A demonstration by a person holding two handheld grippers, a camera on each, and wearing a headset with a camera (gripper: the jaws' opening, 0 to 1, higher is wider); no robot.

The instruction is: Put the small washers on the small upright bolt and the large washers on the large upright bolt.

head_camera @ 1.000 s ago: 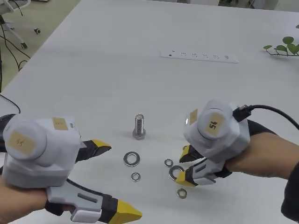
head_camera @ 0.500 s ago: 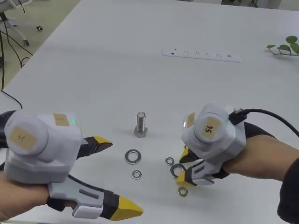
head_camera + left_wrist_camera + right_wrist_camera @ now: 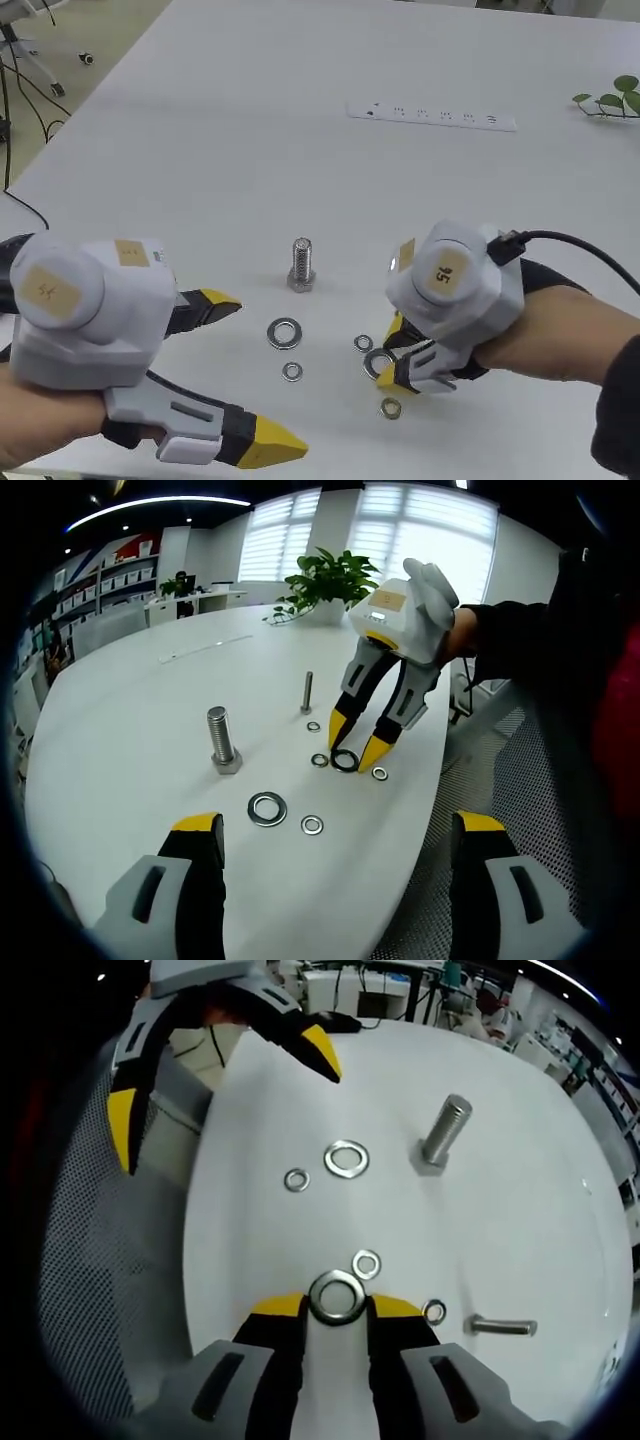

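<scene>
The large bolt stands upright mid-table. A thinner small bolt stands beyond it. One large washer lies flat in front of the large bolt, with small washers scattered around. My right gripper points down at the table, its yellow tips shut on a second large washer that still touches the tabletop. My left gripper hovers wide open at the near left, holding nothing.
The white table runs far back, with a white power strip lying on it. A green plant sits at the right edge. A black cable trails from the right gripper. The table's near edge is close behind both hands.
The right gripper's jaws have drawn in on the large washer. The left gripper stays open and has hardly moved.
</scene>
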